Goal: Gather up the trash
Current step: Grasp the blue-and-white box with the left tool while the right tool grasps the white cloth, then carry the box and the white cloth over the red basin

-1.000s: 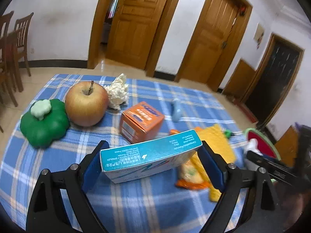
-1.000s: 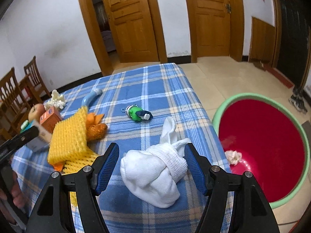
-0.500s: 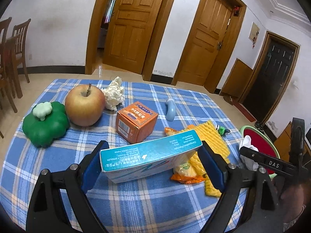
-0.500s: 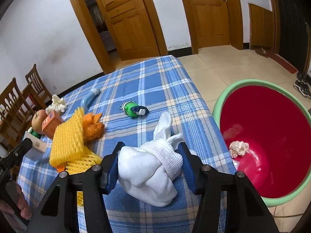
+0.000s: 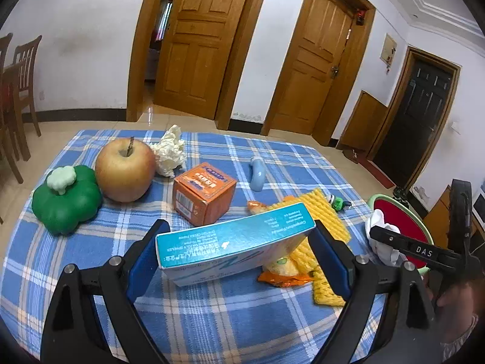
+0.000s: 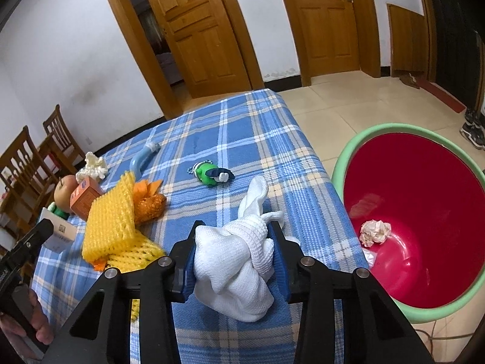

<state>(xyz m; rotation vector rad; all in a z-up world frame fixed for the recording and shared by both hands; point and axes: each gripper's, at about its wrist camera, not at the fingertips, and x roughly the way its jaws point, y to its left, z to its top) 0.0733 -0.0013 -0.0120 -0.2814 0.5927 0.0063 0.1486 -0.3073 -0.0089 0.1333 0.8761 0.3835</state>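
Note:
My left gripper is shut on a teal cardboard box, held lengthwise between the blue pads just above the checked tablecloth. My right gripper has a knotted white cloth bundle between its pads. Its jaws are closing, and both pads press into the fabric near the table's right edge. A red basin with a green rim stands on the floor to the right, with a crumpled paper ball inside.
On the cloth lie an apple, a green toy, an orange box, a crumpled tissue, a blue tube, yellow foam netting, an orange wrapper and a green keychain figure. Wooden chairs stand at the left.
The right jaws have drawn in from either side of the white cloth until they squeeze it. The left gripper still holds the teal box, and its view has tilted up slightly.

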